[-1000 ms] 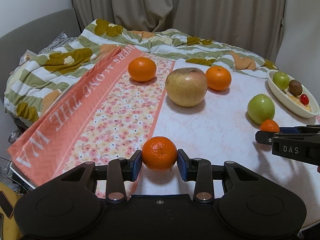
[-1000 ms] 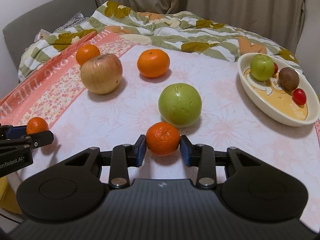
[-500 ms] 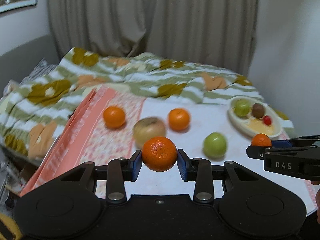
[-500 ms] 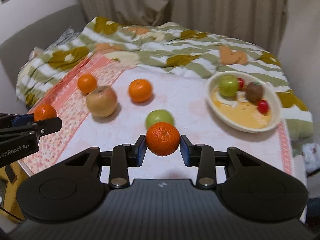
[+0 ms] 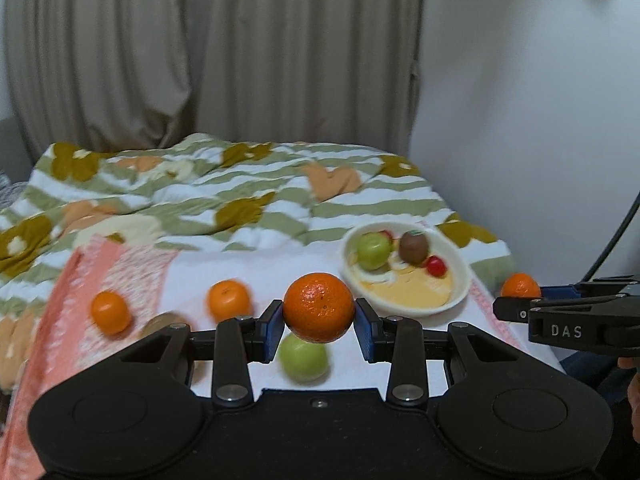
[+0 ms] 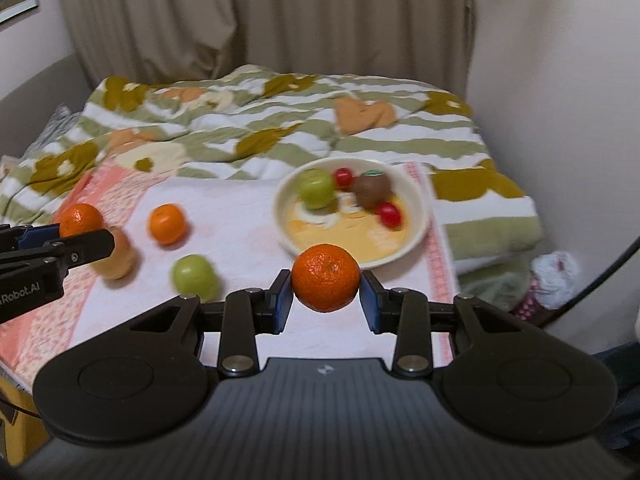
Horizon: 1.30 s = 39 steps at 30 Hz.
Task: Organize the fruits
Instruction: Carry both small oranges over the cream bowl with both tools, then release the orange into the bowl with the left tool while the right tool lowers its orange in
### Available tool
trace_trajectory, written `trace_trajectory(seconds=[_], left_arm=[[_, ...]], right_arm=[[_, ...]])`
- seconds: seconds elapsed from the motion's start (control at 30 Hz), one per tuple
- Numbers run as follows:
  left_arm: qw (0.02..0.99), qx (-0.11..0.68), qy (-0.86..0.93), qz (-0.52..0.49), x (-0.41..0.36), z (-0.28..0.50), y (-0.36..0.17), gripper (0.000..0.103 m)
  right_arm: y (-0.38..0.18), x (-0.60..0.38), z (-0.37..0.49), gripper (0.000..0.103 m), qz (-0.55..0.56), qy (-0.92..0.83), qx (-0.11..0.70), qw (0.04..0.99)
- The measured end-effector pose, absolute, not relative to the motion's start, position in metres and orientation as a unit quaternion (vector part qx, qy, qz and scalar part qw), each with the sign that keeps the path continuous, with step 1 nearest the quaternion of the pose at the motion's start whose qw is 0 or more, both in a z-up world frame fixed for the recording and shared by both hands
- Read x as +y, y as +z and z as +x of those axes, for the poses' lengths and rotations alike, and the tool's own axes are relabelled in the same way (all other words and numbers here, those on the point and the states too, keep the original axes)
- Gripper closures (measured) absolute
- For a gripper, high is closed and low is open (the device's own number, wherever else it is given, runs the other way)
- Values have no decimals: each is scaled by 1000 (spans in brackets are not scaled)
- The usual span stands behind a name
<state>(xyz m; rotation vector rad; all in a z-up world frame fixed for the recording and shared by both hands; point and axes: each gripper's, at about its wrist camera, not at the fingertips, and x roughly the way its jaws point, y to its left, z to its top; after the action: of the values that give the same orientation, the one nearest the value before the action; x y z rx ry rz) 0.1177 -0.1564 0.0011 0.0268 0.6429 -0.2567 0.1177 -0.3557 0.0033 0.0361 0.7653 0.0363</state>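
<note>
Two mandarins are held aloft above a cloth-covered table, one clamped in each hand-held gripper.

The left gripper [image 5: 319, 322] is closed on a mandarin [image 5: 319, 307], the right gripper [image 6: 325, 297] on another mandarin [image 6: 325, 277], just short of the bowl [image 6: 416, 216]. Bare cloth is seen between the bowl and the loose green apple [image 6: 195, 277] and orange [image 6: 167, 223]. A green apple [image 6: 318, 187], a kiwi [image 6: 373, 189] and two red tomatoes [image 6: 389, 214] are held in the bowl near the table's right edge.
</note>
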Motion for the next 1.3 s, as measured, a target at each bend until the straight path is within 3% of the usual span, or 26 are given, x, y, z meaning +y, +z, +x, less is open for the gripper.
trace_trajectory(seconds=[0.57, 1.23, 1.3], left_arm=[[925, 348, -148, 32, -276, 228, -23, 62], [865, 450, -206, 85, -330, 309, -110, 61], [861, 454, -210, 87, -330, 310, -111, 56]], right_arm=[[-11, -469, 213, 52, 22, 27, 380, 924], [-56, -498, 279, 51, 45, 16, 415, 908], [-57, -498, 280, 51, 45, 11, 417, 908]])
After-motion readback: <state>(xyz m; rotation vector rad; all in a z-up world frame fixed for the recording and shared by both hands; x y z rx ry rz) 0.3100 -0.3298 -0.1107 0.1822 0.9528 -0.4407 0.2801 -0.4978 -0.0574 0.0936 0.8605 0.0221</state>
